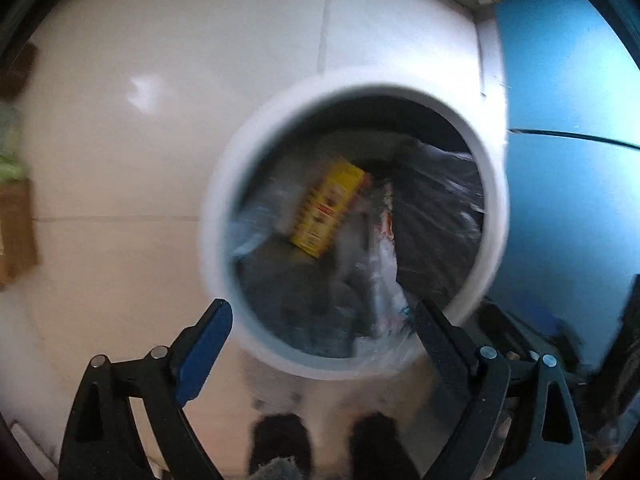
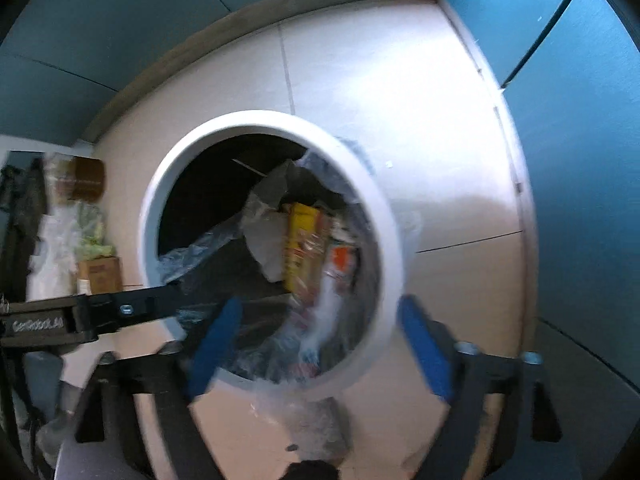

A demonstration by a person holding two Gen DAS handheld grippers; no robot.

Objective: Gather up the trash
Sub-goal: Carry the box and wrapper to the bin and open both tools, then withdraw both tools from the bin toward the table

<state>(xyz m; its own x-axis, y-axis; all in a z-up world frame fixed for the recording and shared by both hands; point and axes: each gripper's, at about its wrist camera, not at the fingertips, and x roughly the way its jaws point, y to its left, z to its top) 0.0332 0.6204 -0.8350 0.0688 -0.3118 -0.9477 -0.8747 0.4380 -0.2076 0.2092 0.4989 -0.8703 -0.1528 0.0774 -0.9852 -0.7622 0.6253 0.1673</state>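
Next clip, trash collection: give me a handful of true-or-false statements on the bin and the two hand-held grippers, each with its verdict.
1. The white bin holds a yellow box. True.
2. The left hand-held gripper clamps the yellow box. False: it is open and holds nothing.
3. The right hand-held gripper is open above the bin. True.
4. The bin stands on carpet. False: it stands on pale floor tiles.
5. The bin has a dark liner bag. True.
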